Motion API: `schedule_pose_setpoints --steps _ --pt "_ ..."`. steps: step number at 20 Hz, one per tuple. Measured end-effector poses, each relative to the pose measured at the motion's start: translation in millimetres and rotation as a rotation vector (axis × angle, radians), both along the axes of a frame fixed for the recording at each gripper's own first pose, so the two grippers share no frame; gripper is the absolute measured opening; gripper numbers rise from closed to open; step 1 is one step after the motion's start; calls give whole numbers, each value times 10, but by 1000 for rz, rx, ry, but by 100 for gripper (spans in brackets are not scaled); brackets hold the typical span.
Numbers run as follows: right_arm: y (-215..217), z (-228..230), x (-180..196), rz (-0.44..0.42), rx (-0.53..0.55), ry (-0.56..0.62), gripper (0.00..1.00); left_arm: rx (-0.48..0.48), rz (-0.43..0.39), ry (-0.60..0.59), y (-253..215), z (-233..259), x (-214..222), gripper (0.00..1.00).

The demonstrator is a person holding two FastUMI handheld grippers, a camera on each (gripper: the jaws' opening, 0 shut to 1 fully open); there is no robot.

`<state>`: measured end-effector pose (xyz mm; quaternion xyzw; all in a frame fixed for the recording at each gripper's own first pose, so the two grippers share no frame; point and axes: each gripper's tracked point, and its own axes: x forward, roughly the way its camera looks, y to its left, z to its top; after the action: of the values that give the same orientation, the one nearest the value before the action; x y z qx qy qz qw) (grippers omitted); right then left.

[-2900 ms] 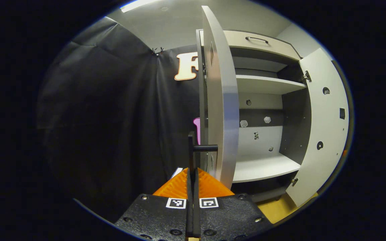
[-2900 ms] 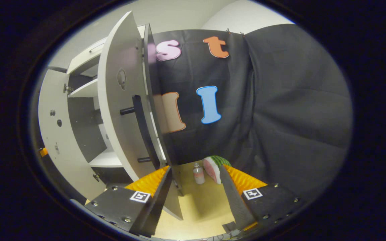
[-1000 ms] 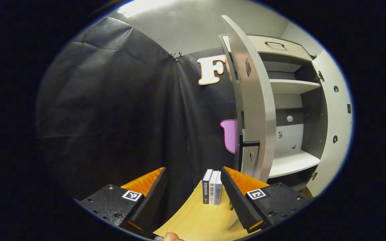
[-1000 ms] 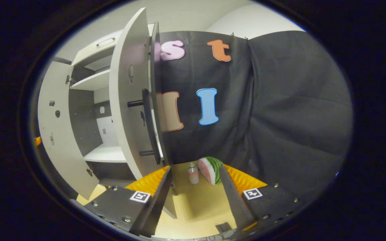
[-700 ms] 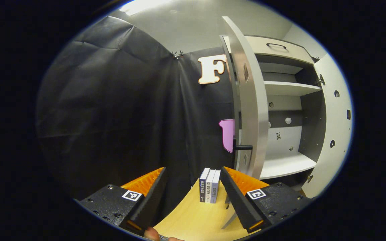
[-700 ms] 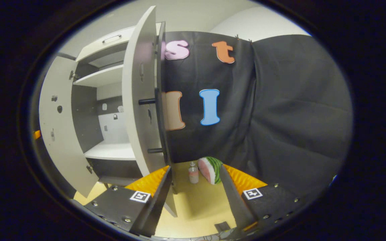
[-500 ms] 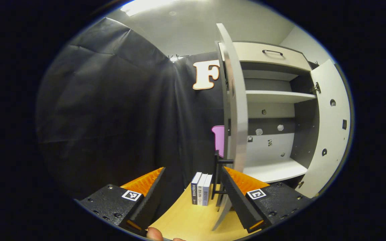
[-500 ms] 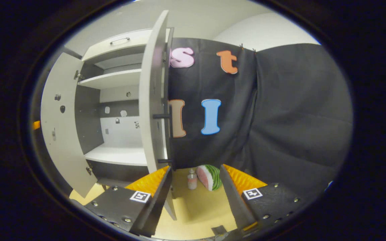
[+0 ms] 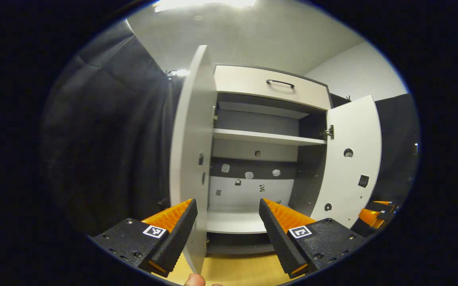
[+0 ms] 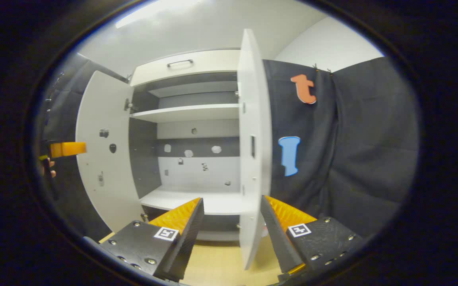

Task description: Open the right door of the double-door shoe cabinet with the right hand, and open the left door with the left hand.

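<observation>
The shoe cabinet (image 9: 268,83) faces me with both doors swung wide and its shelves (image 9: 264,137) bare. In the left gripper view the left door (image 9: 191,151) stands edge-on just past my left gripper (image 9: 227,224), which is open and holds nothing. The right door (image 9: 352,159) hangs open farther right. In the right gripper view the right door (image 10: 253,151) stands edge-on just beyond my right gripper (image 10: 231,222), also open and holding nothing. The left door (image 10: 101,167) shows its inner face there, with the left gripper (image 10: 68,149) and a hand (image 10: 50,169) beside it.
A top drawer with a dark handle (image 9: 280,82) sits above the open compartment. Black cloth walls (image 10: 352,159) flank the cabinet on both sides. A pale wooden floor (image 9: 237,272) runs under the doors. A fingertip (image 9: 194,280) shows at the bottom edge.
My left gripper, earlier shut on the left door's handle, has let go and opened. Both views have swung from the doors' outer sides round to the cabinet's open front.
</observation>
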<state>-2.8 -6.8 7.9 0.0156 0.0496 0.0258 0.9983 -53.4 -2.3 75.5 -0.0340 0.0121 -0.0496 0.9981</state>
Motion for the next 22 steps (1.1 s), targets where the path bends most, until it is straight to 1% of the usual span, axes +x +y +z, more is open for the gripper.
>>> schedule_pose_setpoints --steps 1,2,3,4,5,6,7,8,9,10,12,13,14,18,19,20,22 --pt "115 25 34 20 -1 -5 85 17 -20 5 -118 -42 41 99" --pt "263 44 78 40 -4 -16 85 34 -40 14 -236 -112 77 96" --pt "391 74 117 56 -8 -24 77 49 -69 19 -358 -159 109 96" --pt "524 72 168 77 -8 -20 77 58 -103 26 -495 -228 138 96" --pt "666 40 198 106 -8 0 86 64 -129 38 -612 -295 167 96" --pt "781 26 250 126 -6 5 87 66 -153 49 -711 -366 196 96" --pt "867 18 287 136 -5 5 95 67 -172 55 -797 -415 225 96" --pt "941 0 334 141 -8 12 96 68 -180 60 -852 -457 247 96" --pt "996 -23 369 142 -10 19 100 72 -185 64 -902 -494 271 96" --pt "1046 -46 407 140 -13 28 100 81 -180 62 -912 -518 282 96" --pt "1027 -81 451 116 -18 41 96 113 -151 43 -870 -517 330 95" --pt "1031 -79 467 115 -8 42 93 125 -147 35 -868 -513 332 94" --pt "1044 -64 487 112 5 40 96 131 -141 26 -861 -494 354 94" --pt "997 -14 518 83 22 21 96 113 -142 12 -857 -471 381 95" --pt "979 2 526 77 28 19 93 107 -142 11 -858 -466 407 95" --pt "965 4 533 70 34 17 96 104 -143 12 -858 -473 409 96" --pt "923 6 557 51 41 16 96 103 -140 18 -834 -500 437 96"
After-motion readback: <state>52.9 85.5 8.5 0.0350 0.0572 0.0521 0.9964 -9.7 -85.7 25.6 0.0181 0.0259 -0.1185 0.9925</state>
